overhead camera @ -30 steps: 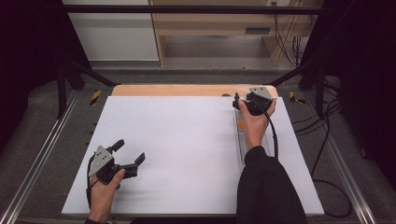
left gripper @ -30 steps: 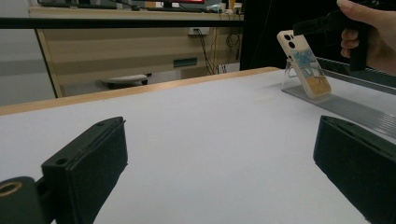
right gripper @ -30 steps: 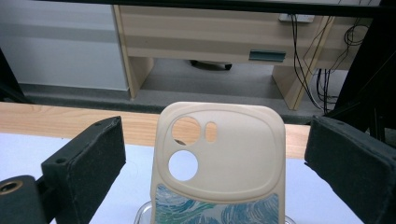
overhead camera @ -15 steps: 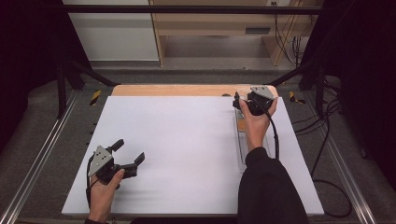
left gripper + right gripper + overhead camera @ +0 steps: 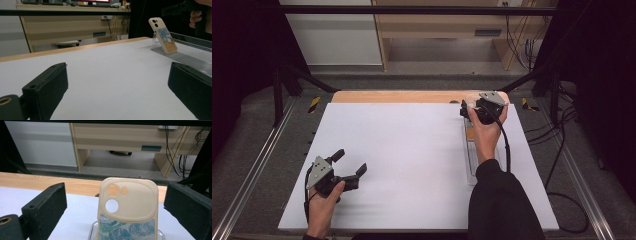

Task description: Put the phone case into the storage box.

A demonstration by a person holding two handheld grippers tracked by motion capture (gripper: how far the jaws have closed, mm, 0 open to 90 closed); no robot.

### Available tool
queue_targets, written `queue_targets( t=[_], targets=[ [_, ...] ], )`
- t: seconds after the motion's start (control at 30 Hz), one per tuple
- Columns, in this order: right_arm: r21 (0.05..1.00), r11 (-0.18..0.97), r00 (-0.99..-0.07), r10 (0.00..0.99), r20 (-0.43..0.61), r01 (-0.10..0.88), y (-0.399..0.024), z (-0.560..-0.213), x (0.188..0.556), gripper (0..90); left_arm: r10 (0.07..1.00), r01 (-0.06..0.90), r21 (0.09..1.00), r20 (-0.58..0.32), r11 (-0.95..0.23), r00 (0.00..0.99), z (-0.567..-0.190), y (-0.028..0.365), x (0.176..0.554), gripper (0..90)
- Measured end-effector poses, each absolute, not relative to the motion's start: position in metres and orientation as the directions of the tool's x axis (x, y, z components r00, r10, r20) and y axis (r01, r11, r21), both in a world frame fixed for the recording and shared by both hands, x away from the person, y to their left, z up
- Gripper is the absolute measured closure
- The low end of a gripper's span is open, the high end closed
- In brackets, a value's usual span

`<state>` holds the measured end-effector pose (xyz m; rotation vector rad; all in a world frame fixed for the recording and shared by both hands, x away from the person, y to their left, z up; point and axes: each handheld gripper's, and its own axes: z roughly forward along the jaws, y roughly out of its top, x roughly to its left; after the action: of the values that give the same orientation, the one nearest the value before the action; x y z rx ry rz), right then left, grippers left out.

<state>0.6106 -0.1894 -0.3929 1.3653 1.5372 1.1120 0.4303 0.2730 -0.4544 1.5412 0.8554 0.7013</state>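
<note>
A cream phone case (image 5: 128,205) with a blue-green swirl print stands propped on a clear stand (image 5: 93,230). My right gripper (image 5: 116,195) is open, and the case sits between its two jaws without touching either. From above, that right gripper (image 5: 469,111) hovers at the far right of the white table, above the case (image 5: 469,134). My left gripper (image 5: 351,161) is open with nothing in it, low over the near left of the table. Its own view shows the left gripper (image 5: 117,82) with wide-spread jaws and the case (image 5: 162,35) far off at the right.
The stand rests on a long clear ribbed strip (image 5: 472,160) along the table's right side. A wooden edge (image 5: 397,96) runs along the back of the white tabletop (image 5: 412,150). Black frame bars and cables (image 5: 562,150) flank the table.
</note>
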Motion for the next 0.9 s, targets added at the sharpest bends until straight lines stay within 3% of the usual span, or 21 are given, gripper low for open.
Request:
queue_targets(
  t=[0.9],
  targets=[
    [0.932, -0.003, -0.189, 0.979, 0.076, 0.362, -0.201, -0.374, 0.594, 5.3, 0.832, 0.134, 0.989, -0.030, -0.054, 0.555, -0.455, 0.273, 0.430, 2.1]
  ],
)
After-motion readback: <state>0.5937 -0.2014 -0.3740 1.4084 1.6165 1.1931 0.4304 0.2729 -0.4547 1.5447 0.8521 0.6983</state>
